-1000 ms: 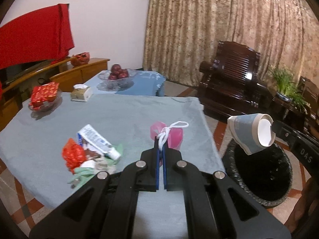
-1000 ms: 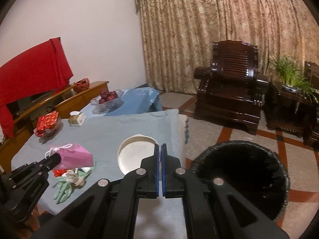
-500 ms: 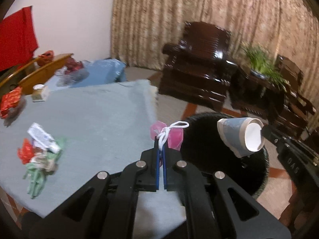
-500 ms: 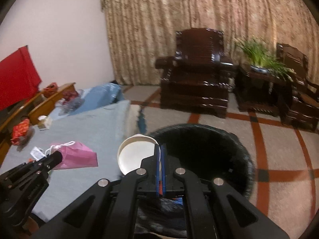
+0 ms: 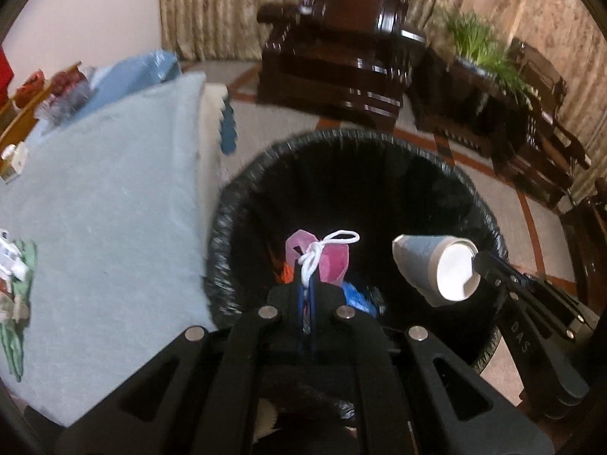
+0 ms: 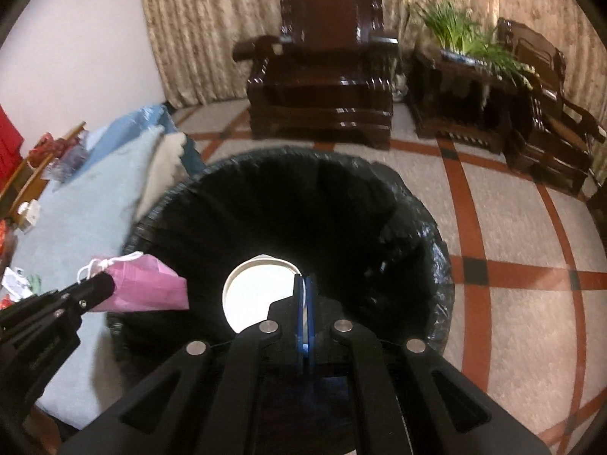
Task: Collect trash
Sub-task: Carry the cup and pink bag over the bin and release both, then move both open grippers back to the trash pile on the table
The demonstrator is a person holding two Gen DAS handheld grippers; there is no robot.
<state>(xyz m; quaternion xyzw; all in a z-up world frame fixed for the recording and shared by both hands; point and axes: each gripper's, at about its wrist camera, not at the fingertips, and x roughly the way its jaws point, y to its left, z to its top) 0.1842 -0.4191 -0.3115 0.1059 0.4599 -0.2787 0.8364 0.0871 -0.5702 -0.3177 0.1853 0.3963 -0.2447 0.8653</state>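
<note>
My left gripper (image 5: 308, 284) is shut on the white string of a small pink bag (image 5: 334, 258) and holds it over the open mouth of the black-lined trash bin (image 5: 227, 208). My right gripper (image 6: 305, 284) is shut on the rim of a paper cup (image 6: 258, 288), grey-blue outside and white inside, also over the bin (image 6: 417, 204). The cup (image 5: 436, 265) and right gripper (image 5: 478, 259) show at right in the left wrist view. The pink bag (image 6: 148, 288) and left gripper (image 6: 102, 286) show at left in the right wrist view. Some trash lies in the bin's bottom.
The table with a light blue cloth (image 5: 106, 208) stands left of the bin, with a pile of wrappers and green gloves (image 5: 15, 303) at its near left. A dark wooden armchair (image 6: 322, 64), a plant stand (image 6: 463, 87) and a tiled floor (image 6: 512, 265) lie beyond.
Both grippers have swung right from above the table to above the trash bin, still holding the pink bag and the paper cup.
</note>
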